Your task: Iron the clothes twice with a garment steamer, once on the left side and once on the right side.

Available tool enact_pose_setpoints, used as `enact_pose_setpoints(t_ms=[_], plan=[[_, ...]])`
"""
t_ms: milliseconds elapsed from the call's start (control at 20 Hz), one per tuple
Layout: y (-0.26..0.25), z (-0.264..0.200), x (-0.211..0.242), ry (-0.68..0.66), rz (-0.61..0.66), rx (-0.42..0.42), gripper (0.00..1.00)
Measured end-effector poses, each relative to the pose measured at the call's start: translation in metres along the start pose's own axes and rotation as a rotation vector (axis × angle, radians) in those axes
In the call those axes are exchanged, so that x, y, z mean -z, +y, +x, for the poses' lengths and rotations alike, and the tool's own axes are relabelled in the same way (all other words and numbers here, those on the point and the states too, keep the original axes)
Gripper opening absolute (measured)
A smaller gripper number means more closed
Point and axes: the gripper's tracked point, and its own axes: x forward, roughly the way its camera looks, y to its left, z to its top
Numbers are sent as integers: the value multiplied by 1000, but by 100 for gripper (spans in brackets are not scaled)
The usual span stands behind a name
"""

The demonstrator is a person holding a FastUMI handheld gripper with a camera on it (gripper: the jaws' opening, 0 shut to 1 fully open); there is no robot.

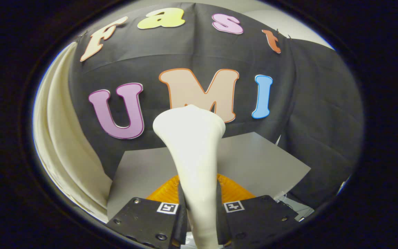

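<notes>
Booth wall: black cloth [309, 114] hangs all across the back, from about 10 to 3 o'clock beyond the fingers.
Cream garment: pale fabric [64, 145] hanging out at 9 o'clock, well apart from the steamer head. Pretty sure that's the clothes to iron.
Table: grey surface [254, 159] just ahead of the fingers, with something orange [233, 192] lying under the handle.
Steamer: white garment steamer [193, 152] sticks straight up at 12 o'clock, its wide head at the top and its handle running down between the fingers.
Gripper: gripper [200, 214] is pinching the handle, one finger pressed on each side.
Risk: head is nowhere near the cloth yet, so swinging over to 9 could twist the smooth handle in the pinch, I'd guess.
</notes>
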Motion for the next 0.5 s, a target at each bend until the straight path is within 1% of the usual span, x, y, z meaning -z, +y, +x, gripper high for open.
enact_pose_setpoints(t_ms=[200,500], plan=[[27,-61,-3,-57,-31,-20,34],[93,-161,5,-112,-59,-77,34]])
